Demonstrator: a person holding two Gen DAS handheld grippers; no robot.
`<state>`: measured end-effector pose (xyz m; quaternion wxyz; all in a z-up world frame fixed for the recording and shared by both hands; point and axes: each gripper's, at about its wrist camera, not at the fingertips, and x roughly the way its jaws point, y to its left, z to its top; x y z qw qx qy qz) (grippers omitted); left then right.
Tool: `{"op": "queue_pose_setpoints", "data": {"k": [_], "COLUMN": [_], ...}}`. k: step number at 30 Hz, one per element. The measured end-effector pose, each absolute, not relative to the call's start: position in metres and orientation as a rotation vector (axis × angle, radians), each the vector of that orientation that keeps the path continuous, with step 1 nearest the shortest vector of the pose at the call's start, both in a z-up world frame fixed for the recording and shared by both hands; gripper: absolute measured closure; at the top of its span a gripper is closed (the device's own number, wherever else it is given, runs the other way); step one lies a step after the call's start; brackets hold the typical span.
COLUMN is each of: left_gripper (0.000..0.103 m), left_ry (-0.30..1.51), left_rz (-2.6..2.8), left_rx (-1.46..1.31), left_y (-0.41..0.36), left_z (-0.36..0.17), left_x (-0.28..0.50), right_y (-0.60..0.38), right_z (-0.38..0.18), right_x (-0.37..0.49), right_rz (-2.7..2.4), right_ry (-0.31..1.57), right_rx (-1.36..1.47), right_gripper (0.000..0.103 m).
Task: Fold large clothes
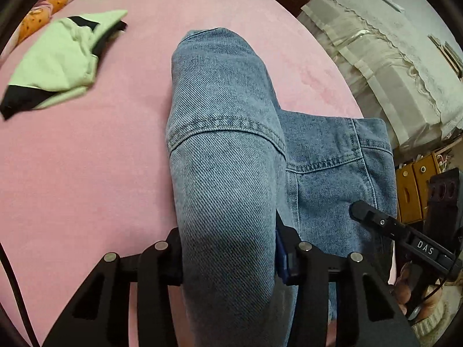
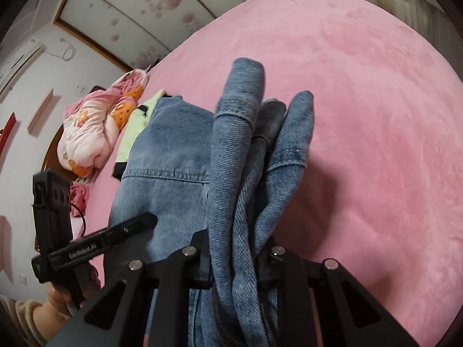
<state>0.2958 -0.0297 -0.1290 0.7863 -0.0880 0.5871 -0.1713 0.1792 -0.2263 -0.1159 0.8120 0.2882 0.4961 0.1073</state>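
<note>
Denim jacket is draping down the middle of both frames over the pink bed, and we are pinching one wide fold of it in our left gripper. We are clamping our right gripper nearly shut on a bunched wad of its denim, while a green garment is lying at upper left; we are seeing no containers.

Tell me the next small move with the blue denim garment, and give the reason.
Probably carry both gripped parts forward over the pink bed cover and lay them down flat. The left gripper is clamped on a broad fold of the blue denim garment, the right gripper on a bunched handful of it, and the cloth hangs off the bed in both wrist views, not yet folded.
</note>
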Motion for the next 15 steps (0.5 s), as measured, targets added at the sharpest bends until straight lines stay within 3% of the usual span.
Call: {"op": "queue_pose_setpoints", "data": {"k": [7, 15], "left_gripper": [0.059, 0.059], "left_ry": [1.225, 1.174], "left_rz": [-0.287, -0.233], "left_rx": [-0.184, -0.270], "left_y": [0.022, 0.122], "left_z": [-0.062, -0.034], "left_x": [0.290, 0.319], "right_y": [-0.187, -0.112], "right_z": [-0.064, -0.030], "right_x": [0.193, 0.244], "right_rz": [0.333, 0.416], "right_ry": [1.055, 1.038], "right_rx": [0.588, 0.524], "right_gripper": [0.086, 0.086]}}
